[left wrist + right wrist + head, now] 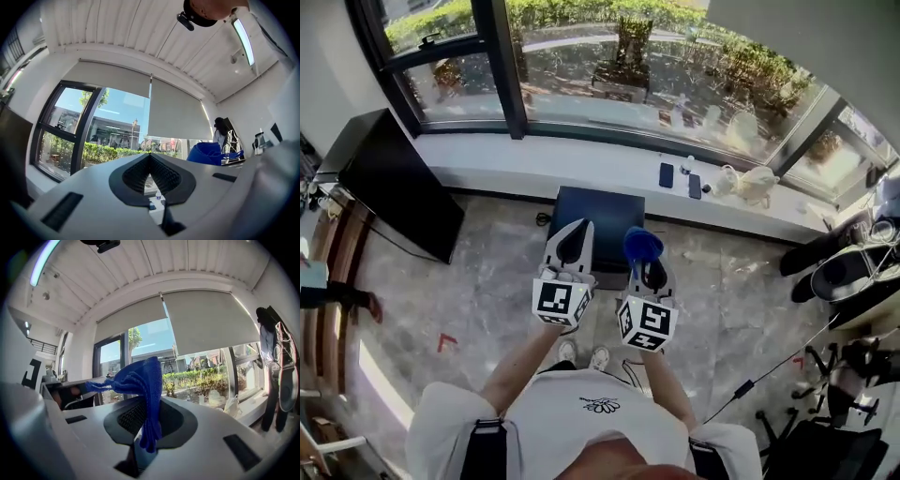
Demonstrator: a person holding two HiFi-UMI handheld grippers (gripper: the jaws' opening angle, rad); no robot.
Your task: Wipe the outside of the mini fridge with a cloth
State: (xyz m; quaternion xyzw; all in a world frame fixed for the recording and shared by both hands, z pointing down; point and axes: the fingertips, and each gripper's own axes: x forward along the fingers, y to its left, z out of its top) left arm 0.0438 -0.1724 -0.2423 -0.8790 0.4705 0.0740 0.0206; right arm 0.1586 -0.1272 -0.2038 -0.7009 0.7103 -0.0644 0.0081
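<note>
A curved window wall [656, 66] looks out on sunlit hedges, above a long pale ledge [534, 164] and a marbled floor [487, 291] where a person in a white top stands, seen from overhead. A black flat panel [394, 183] leans at the left, near the ledge. The mini fridge [605, 217], dark and seen from above, sits on the floor against the ledge, directly in front of the person. Both grippers are held side by side over its near edge. The left gripper [572, 246] has its jaws closed tip to tip with nothing between them, as its own view shows against the window. The right gripper [649, 275] is clamped on the blue cloth [643, 245], which bunches above the jaws and hangs in a fold between the ribbed pads in the right gripper view [143, 380]; the cloth is not touching the fridge. Two dark phones [666, 174] lie on the ledge beyond
</note>
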